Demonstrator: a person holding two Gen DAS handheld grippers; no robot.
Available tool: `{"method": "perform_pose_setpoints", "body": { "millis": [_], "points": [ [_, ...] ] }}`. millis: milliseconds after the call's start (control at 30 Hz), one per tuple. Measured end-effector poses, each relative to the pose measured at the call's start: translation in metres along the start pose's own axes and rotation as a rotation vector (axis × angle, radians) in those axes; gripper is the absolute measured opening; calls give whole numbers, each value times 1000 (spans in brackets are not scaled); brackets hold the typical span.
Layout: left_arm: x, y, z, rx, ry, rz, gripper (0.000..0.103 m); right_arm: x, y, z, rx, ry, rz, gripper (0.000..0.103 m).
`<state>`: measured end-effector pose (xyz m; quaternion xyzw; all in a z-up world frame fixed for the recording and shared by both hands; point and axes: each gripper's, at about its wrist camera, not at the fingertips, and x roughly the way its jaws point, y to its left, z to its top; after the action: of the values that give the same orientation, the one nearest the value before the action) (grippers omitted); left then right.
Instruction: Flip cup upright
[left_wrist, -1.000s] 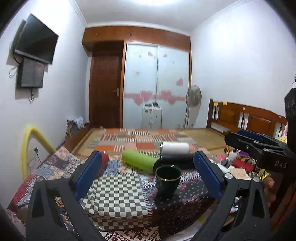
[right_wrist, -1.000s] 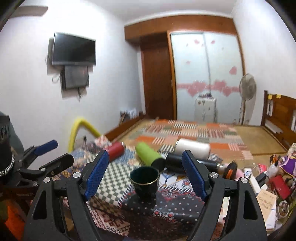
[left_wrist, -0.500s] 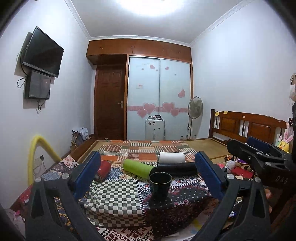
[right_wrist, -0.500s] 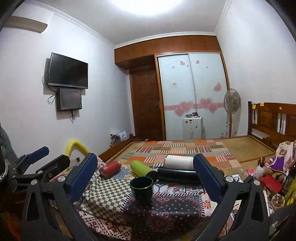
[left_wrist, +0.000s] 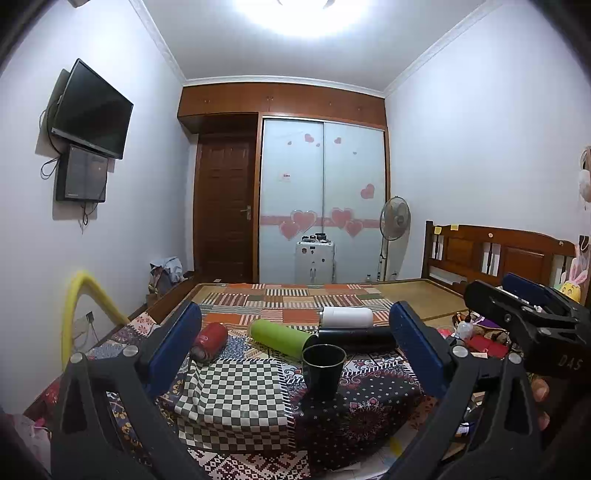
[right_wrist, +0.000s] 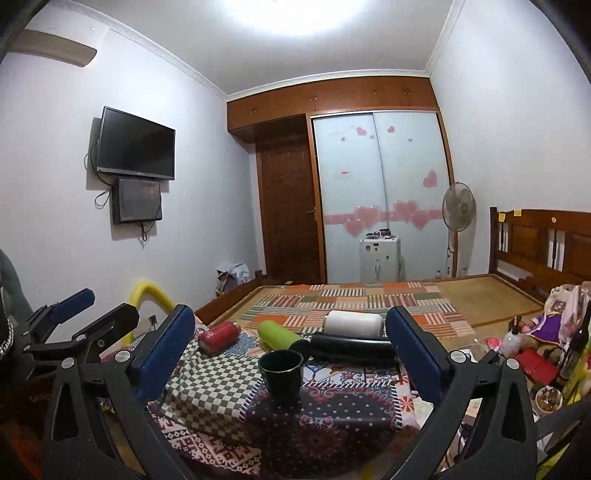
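A dark green cup (left_wrist: 323, 371) with a gold rim stands upright, mouth up, on a patterned cloth; it also shows in the right wrist view (right_wrist: 281, 373). My left gripper (left_wrist: 295, 354) is open and empty, pulled back from the cup. My right gripper (right_wrist: 290, 354) is open and empty too, also short of the cup. The right gripper shows at the right edge of the left wrist view (left_wrist: 524, 314), and the left gripper at the left edge of the right wrist view (right_wrist: 74, 321).
Behind the cup lie a green bottle (left_wrist: 282, 338), a black bottle (left_wrist: 356, 339), a white bottle (left_wrist: 347, 317) and a red can (left_wrist: 210, 340). A checkered cloth (left_wrist: 232, 391) lies left of the cup. Cluttered items (right_wrist: 535, 354) sit at the right. A bed frame (left_wrist: 495, 254) stands behind.
Both grippers have drawn back and tilted upward, so the cup looks smaller and lower and more ceiling shows. The cup has not moved.
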<state>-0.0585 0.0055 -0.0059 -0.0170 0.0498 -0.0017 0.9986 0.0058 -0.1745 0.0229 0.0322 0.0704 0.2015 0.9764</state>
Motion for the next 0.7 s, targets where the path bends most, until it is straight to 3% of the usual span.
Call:
{"method": "perform_pose_setpoints", "body": {
  "millis": [700],
  "points": [
    [6, -2, -2, 5, 13, 0, 103, -1, 4, 0, -9, 12, -2, 103]
  ]
}}
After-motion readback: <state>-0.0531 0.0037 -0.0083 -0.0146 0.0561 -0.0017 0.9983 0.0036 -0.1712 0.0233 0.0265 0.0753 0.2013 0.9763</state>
